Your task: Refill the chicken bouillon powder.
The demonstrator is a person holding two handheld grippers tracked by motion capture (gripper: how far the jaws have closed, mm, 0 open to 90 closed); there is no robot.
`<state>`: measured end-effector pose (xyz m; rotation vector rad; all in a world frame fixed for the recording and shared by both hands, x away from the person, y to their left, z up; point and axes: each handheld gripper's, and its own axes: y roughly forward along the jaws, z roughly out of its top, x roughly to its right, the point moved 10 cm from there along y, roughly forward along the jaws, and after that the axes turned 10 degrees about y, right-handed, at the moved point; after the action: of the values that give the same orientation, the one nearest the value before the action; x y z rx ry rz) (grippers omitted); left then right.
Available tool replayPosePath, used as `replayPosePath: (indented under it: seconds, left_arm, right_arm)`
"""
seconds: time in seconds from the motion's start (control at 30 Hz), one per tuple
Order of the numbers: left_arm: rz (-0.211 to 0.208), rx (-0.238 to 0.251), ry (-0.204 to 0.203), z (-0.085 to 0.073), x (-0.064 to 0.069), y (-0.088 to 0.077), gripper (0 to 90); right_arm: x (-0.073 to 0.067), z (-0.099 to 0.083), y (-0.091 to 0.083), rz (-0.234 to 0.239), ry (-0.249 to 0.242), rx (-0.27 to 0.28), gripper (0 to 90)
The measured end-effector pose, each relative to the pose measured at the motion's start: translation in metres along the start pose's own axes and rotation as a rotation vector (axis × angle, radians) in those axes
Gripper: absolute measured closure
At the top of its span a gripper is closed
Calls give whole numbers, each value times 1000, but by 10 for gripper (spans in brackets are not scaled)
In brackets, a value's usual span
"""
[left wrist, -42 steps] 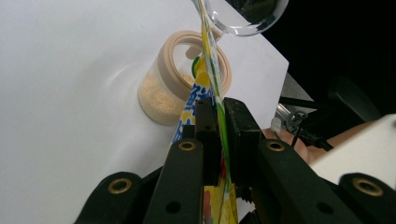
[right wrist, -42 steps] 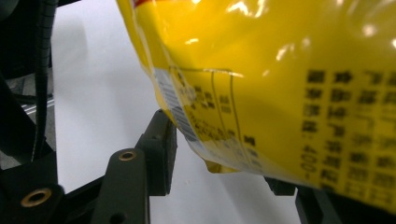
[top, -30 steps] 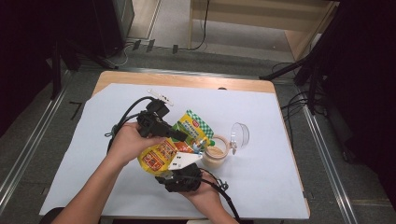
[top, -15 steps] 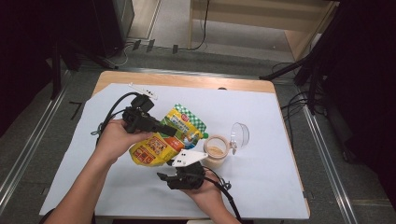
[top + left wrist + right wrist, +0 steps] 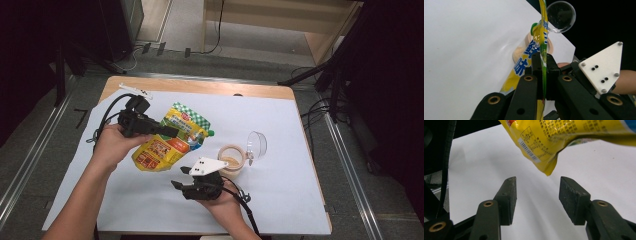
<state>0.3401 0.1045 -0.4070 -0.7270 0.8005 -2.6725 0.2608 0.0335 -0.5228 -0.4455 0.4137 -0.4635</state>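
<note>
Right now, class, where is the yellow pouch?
In the high view the yellow pouch is held off the white sheet by the left gripper, left of the small tub.

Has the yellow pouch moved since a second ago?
Yes. The yellow pouch, clamped in the left claw, has shifted up and to the left in the high view, away from the cup, which has stayed put on the table.
</note>
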Motion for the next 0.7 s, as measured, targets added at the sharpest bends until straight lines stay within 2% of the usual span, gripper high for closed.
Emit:
replayPosePath:
  seconds: [0.33,0.47,0.7]
  left_arm:
    - [53,53,-31,1,-24,-7,900]
    - [65,73,-41,3,-33,-3,900]
    - [93,112,-44,8,-50,5,900]
  right_arm:
    - [1,1,-3,-15,2,-10,500]
    - [0,3,-5,-8,18,-6,502]
    - [-4,3,-7,5,13,-9,501]
